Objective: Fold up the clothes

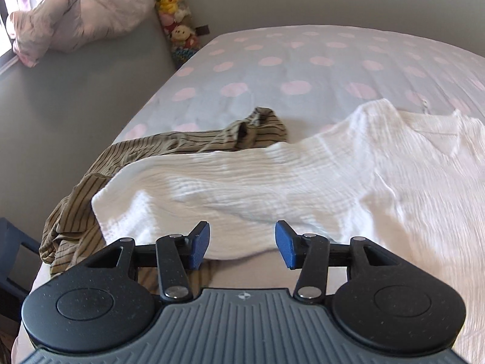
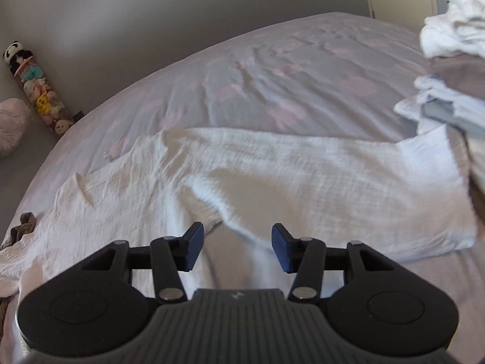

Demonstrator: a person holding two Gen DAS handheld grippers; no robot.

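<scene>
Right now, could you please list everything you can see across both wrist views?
White crinkled cotton garment: one, white, spread across the near part of the bed.
Olive striped fabric garment: one, olive with dark stripes, crumpled, partly under the white garment's left end.
Dotted bedsheet: one, pale grey with pink spots, covering the bed.
Pile of folded clothes: one, white and grey, far right of the bed.
Pink crumpled pillow: one, pink, on the ledge left of the bed.
Clear tube of plush toys: one, multicoloured, in the wall corner.
Left gripper: one, black with blue pads, jaws open over the white garment's edge.
Right gripper: one, the same, jaws open.
</scene>
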